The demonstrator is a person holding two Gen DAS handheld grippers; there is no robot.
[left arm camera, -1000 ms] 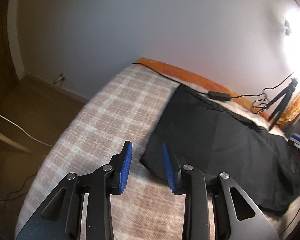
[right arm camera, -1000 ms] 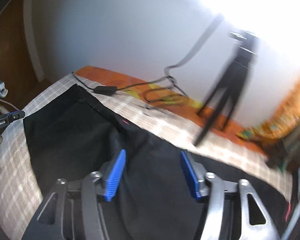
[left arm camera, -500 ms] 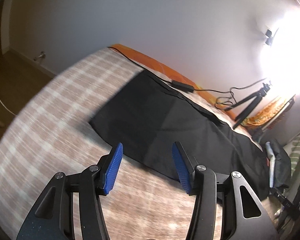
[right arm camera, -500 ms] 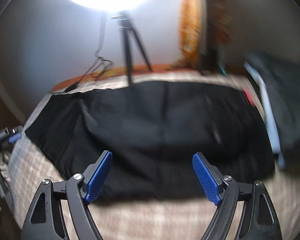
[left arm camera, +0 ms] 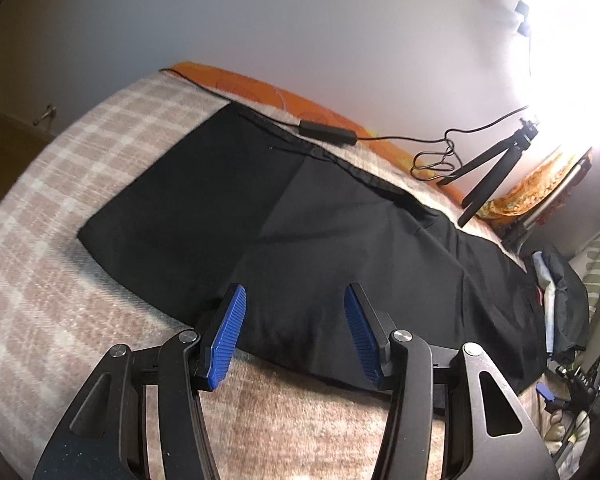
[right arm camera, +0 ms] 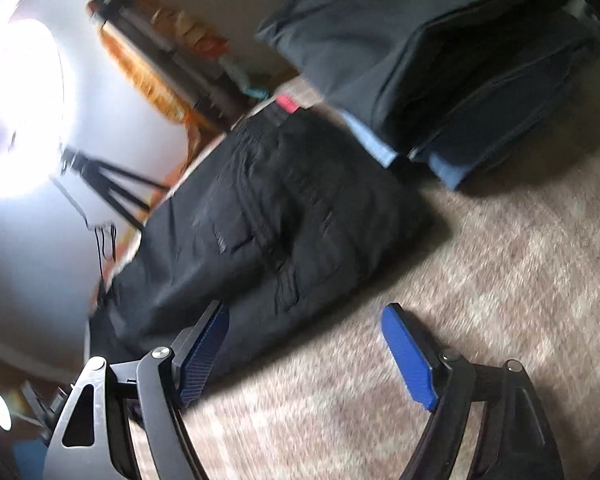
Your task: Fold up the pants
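Black pants (left arm camera: 320, 240) lie flat and lengthwise on a beige plaid bed cover (left arm camera: 60, 240). My left gripper (left arm camera: 294, 330) is open and empty, hovering over the near edge of the pants around their middle. In the right wrist view the waist end of the pants (right arm camera: 268, 208) shows, blurred by motion. My right gripper (right arm camera: 304, 354) is open and empty, just off the near edge of that end, over the cover (right arm camera: 480, 280).
A black cable with a power brick (left arm camera: 328, 132) runs along the far side of the bed. A small black tripod (left arm camera: 496, 164) stands by the wall under a bright lamp. A pile of dark and blue clothes (right arm camera: 460, 64) lies beside the waist end.
Both grippers have opened wider. The left has moved from the leg-hem corner toward the middle of the pants. The right has swung right, toward the waist end and the clothes pile.
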